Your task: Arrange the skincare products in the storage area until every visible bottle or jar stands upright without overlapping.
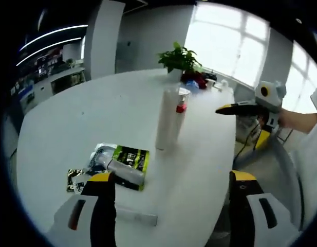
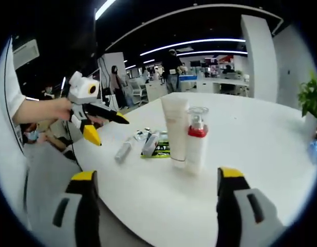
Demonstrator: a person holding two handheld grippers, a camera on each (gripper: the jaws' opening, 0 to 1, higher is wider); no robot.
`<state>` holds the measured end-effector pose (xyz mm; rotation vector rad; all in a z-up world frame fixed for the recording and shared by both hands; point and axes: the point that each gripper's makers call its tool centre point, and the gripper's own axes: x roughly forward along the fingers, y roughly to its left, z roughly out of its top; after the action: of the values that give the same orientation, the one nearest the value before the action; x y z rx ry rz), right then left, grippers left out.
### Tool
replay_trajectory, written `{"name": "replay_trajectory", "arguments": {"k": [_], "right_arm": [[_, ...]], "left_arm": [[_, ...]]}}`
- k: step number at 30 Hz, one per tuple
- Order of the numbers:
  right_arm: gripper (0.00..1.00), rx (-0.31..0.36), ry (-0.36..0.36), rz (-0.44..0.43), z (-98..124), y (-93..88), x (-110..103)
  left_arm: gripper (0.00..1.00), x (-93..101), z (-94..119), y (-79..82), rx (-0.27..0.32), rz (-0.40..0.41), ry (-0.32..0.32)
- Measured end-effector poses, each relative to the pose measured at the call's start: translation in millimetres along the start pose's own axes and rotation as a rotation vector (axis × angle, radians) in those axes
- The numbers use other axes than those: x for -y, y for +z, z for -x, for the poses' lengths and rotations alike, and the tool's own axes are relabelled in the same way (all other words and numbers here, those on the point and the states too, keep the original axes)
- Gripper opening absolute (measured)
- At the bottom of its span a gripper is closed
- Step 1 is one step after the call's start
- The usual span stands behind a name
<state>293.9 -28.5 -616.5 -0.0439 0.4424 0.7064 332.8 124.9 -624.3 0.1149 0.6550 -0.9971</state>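
A tall white tube (image 1: 166,121) (image 2: 174,128) stands upright on the white table (image 1: 96,108), touching or nearly touching a bottle with a red collar and clear cap (image 1: 182,105) (image 2: 196,141). Closer to me, a grey tube (image 1: 125,171) (image 2: 150,143) lies across a green-and-black packet (image 1: 135,157) (image 2: 159,151). Another slim white tube (image 1: 137,217) (image 2: 124,150) lies by the table's edge. My left gripper (image 1: 173,180) (image 2: 109,131) is open above the lying items. My right gripper (image 2: 158,177) (image 1: 239,128) is open, off the table's edge, facing the upright pair.
A potted plant (image 1: 179,59) (image 2: 312,98) and a red object (image 1: 195,78) stand at the table's far end. A small dark packet (image 1: 73,177) lies beside the lying tubes. People stand among desks in the background. A person's hand (image 2: 55,109) holds the left gripper.
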Motion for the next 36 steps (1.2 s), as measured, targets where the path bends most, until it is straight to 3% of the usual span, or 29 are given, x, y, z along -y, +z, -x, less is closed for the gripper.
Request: {"name": "replay_trajectory", "arguments": {"k": [6, 21, 29, 36], "right_arm": [[0.98, -0.001, 0.02, 0.003, 1, 0.8, -9], [0.97, -0.014, 0.033, -0.019, 4, -4.7, -18], [0.98, -0.014, 0.04, -0.011, 3, -7.2, -23], [0.97, -0.025, 0.044, -0.014, 6, -10.4, -23]], "left_arm": [[0.91, 1.1, 16, -9.9, 0.016, 0.044, 0.049], [0.93, 23.7, 49, -58.6, 0.005, 0.17, 0.134], [0.92, 24.4, 63, -70.3, 0.025, 0.228, 0.186], [0.93, 25.9, 65, -74.4, 0.012, 0.228, 0.198]]}}
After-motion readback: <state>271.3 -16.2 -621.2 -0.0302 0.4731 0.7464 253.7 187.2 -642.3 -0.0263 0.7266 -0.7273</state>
